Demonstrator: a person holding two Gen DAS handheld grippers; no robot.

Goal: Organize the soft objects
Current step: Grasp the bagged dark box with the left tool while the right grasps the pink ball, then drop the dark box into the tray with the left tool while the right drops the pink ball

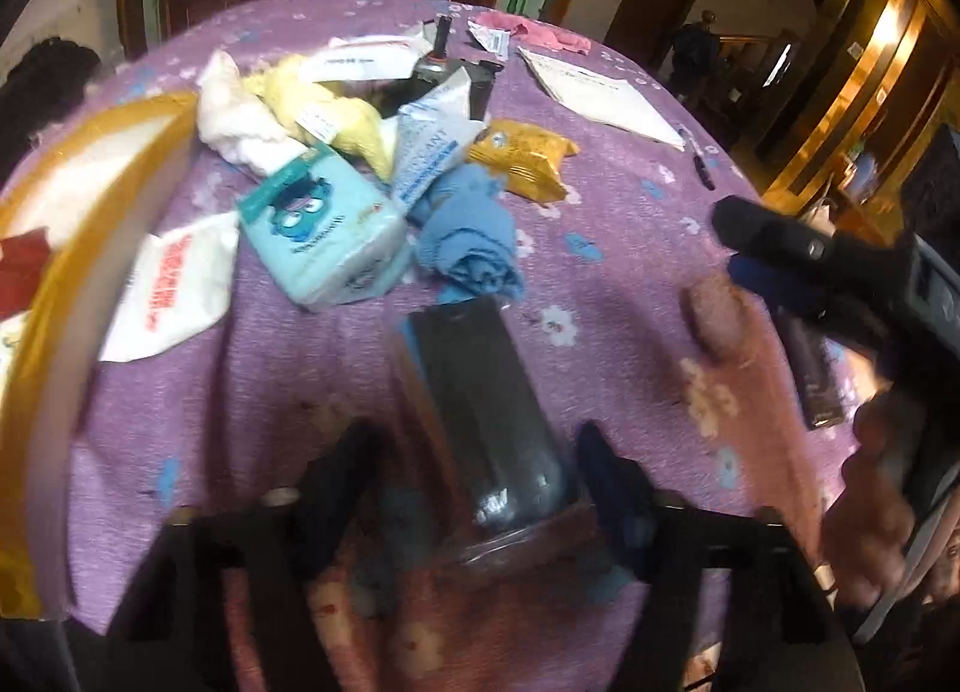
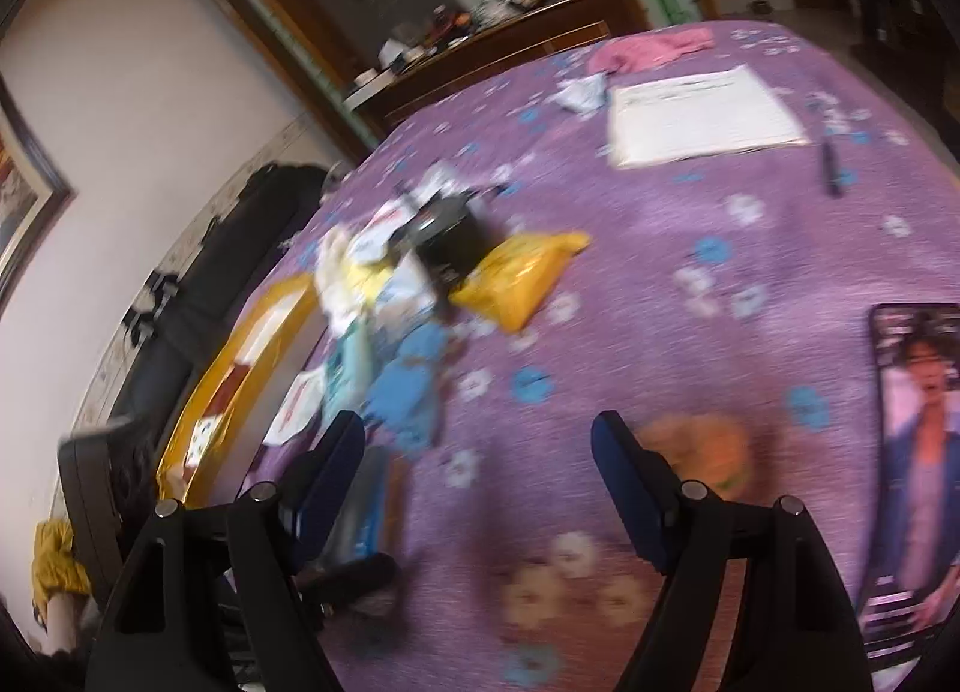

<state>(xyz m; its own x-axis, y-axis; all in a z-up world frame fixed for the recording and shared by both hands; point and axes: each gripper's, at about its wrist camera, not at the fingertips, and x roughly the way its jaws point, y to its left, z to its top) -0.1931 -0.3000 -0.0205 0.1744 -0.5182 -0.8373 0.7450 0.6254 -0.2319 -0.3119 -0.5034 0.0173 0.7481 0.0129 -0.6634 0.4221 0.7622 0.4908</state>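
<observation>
On the purple flowered tablecloth [image 1: 630,212] lies a heap of soft things: a blue cloth [image 1: 471,248], a white cloth [image 1: 234,116], a yellow cloth [image 1: 336,116] and a light blue tissue pack [image 1: 318,230]. A pink cloth [image 1: 540,32] lies apart at the far edge. My left gripper [image 1: 480,470] is low over the cloth, and a dark see-through bottle [image 1: 480,392] lies between its fingers; a gap shows on the left side. My right gripper [image 2: 480,452] is open over bare cloth, right of the blue cloth [image 2: 408,386]. It also shows at the right of the left wrist view [image 1: 744,248].
A gold-rimmed box [image 1: 90,182] stands at the left. A yellow snack packet [image 1: 522,152], a white bag with red print [image 1: 174,284], a paper sheet [image 1: 600,92] and a pen [image 1: 702,164] lie around. A lit phone [image 2: 918,452] lies at the right.
</observation>
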